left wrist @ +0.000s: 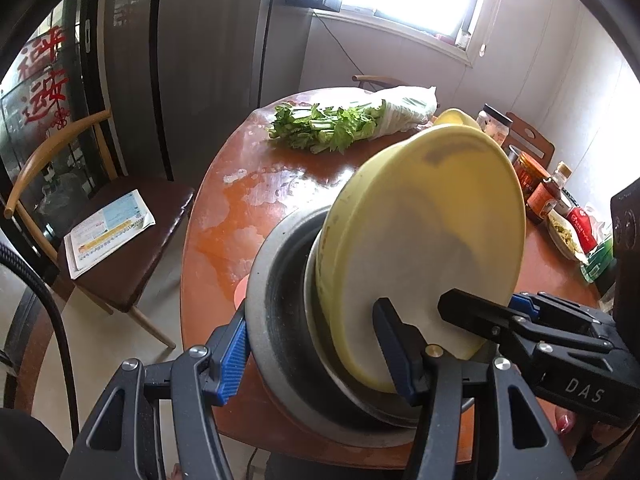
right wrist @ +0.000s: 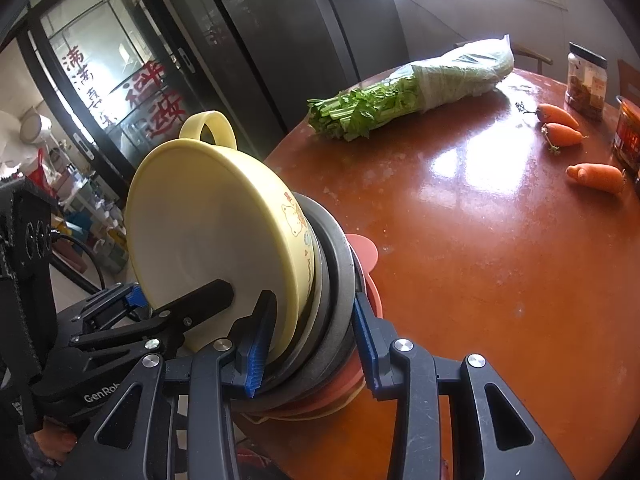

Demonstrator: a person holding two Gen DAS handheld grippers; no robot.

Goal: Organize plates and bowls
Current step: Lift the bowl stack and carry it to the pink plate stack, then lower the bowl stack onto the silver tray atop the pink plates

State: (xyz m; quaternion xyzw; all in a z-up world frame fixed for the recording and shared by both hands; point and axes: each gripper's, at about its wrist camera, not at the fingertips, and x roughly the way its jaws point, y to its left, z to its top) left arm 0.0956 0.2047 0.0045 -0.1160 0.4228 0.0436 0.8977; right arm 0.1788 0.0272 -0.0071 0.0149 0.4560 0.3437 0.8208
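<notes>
A tilted stack of dishes sits at the near edge of the round brown table (left wrist: 248, 200) (right wrist: 480, 248). On top is a yellow handled bowl (left wrist: 432, 216) (right wrist: 216, 216), under it a grey dish (left wrist: 272, 304) (right wrist: 340, 280), and lowest an orange plate (right wrist: 366, 252). My left gripper (left wrist: 316, 360) is shut across the stack, one pad outside the grey dish and one inside the yellow bowl. My right gripper (right wrist: 312, 348) clamps the opposite side in the same manner. Each gripper also shows in the other's view: the right gripper (left wrist: 480, 320) and the left gripper (right wrist: 192, 304).
Bagged celery (left wrist: 332, 128) (right wrist: 400, 92) lies at the table's far side. Three carrots (right wrist: 560, 124) and jars (right wrist: 586, 76) (left wrist: 528, 176) stand to the right. A chair (left wrist: 120, 240) with a leaflet stands left of the table.
</notes>
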